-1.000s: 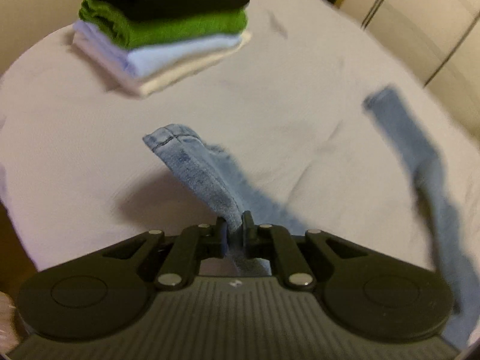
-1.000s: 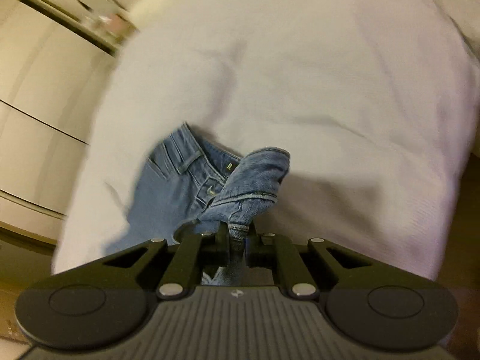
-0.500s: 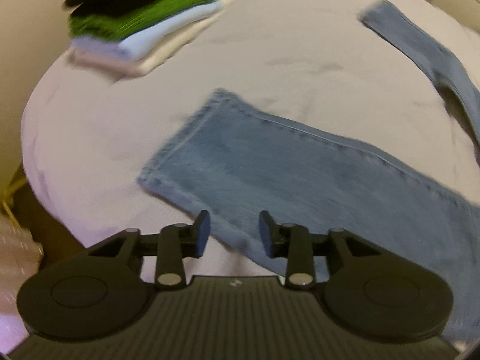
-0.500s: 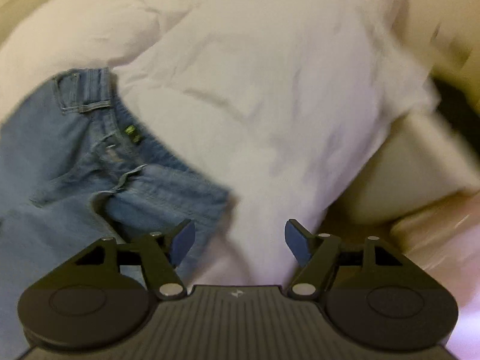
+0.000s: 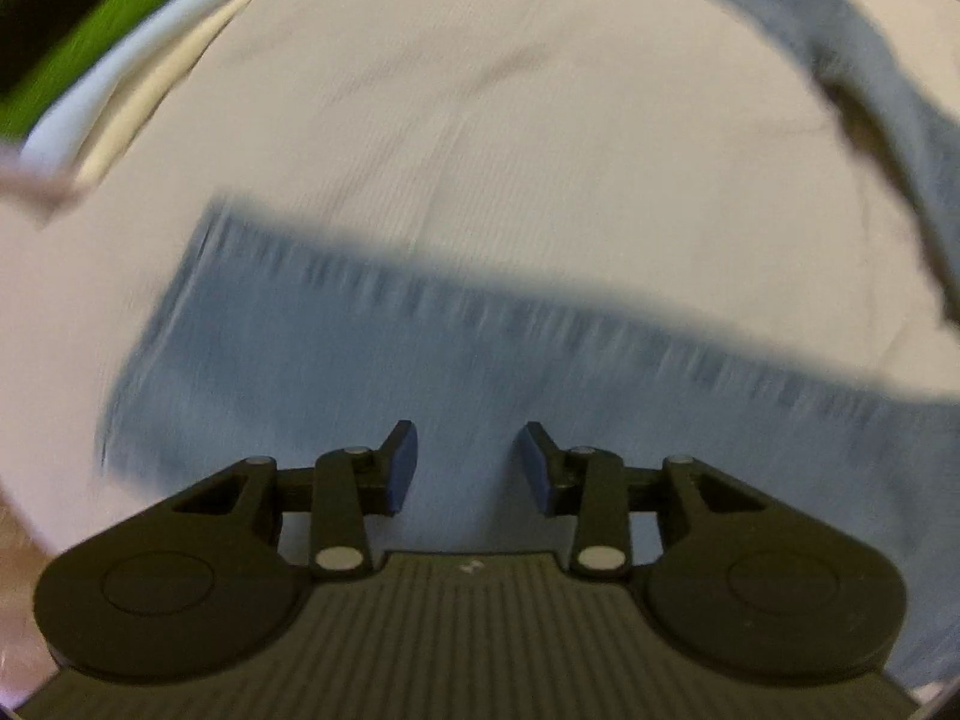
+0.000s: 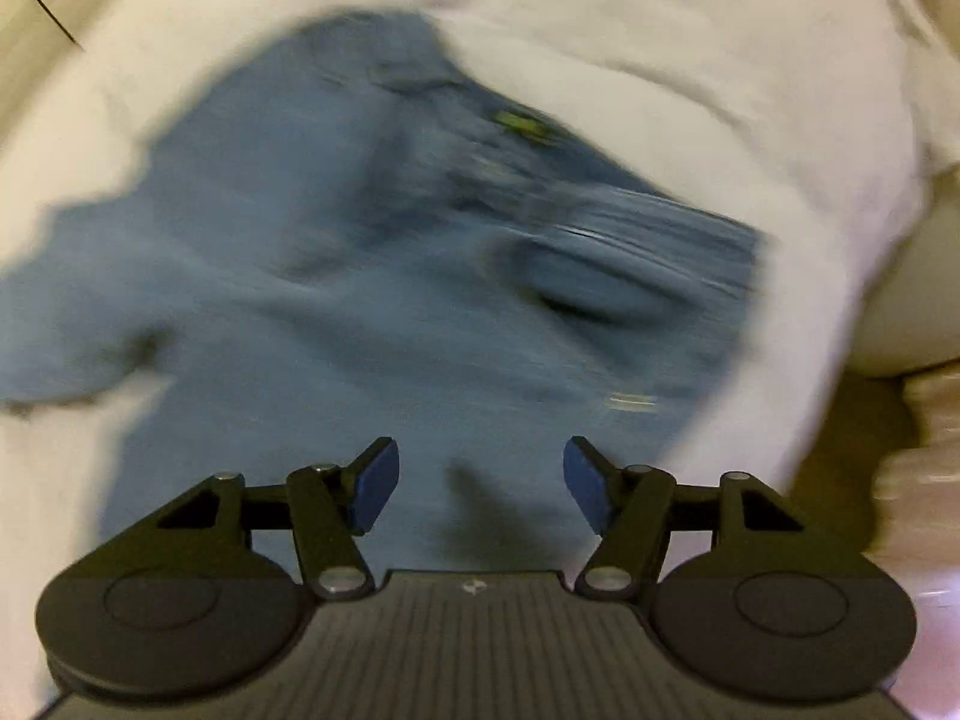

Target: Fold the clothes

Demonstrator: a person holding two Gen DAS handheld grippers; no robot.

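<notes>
A pair of blue jeans lies spread on the white bed. In the left wrist view one leg (image 5: pixel 420 372) lies flat across the middle, and the other leg (image 5: pixel 870 78) runs along the upper right. My left gripper (image 5: pixel 468 468) hovers open over the near leg, with nothing between its pads. In the right wrist view the blurred waist of the jeans (image 6: pixel 390 240) shows a small green label (image 6: pixel 522 123). My right gripper (image 6: pixel 480 486) is open above the denim. Its jaws are closing, with nothing pinched between them.
A stack of folded clothes (image 5: pixel 90 42), black, green, pale blue and cream, sits at the top left of the sheet (image 5: pixel 540 120). In the right wrist view the bed's edge drops off at the right to a brown floor (image 6: pixel 864 420).
Both grippers let go of the jeans and opened. The leg and the waist, held up a second ago, now lie flat on the bed. Both grippers have moved in over the denim.
</notes>
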